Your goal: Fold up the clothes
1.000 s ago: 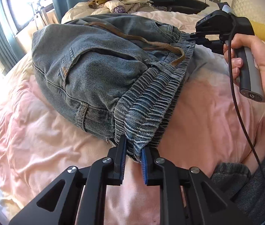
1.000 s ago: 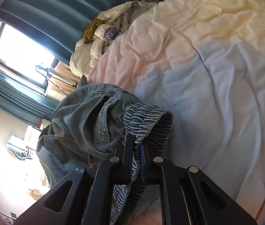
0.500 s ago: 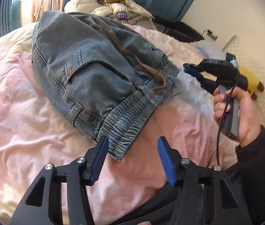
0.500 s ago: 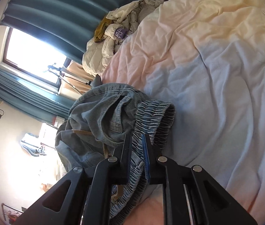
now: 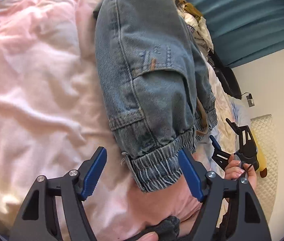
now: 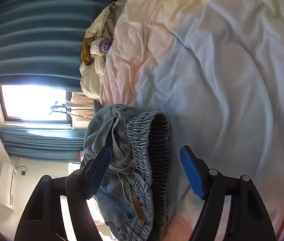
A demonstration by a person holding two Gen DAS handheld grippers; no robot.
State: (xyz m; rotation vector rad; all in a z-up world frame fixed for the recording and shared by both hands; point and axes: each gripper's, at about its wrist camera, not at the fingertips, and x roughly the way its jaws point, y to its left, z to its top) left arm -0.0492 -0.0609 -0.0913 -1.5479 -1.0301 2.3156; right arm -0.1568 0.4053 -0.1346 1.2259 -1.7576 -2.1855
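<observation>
Left wrist view, folded jeans [image 5: 152, 80] on bed [image 5: 41, 70], left hand-held gripper [image 5: 142, 172] opening

Bed [image 5: 41, 84]: I see it covered by a rumpled duvet, pale pink shading to cream and white-blue. Lying directly on it: one pair of blue denim jeans [image 5: 152, 76], bunched, elastic waistband toward my cameras, brown drawstring showing; one heap of cream and mustard clothes [image 6: 95, 50] at the far edge by the teal curtain; one quilted cream pillow [image 5: 266, 138] at the side.
</observation>
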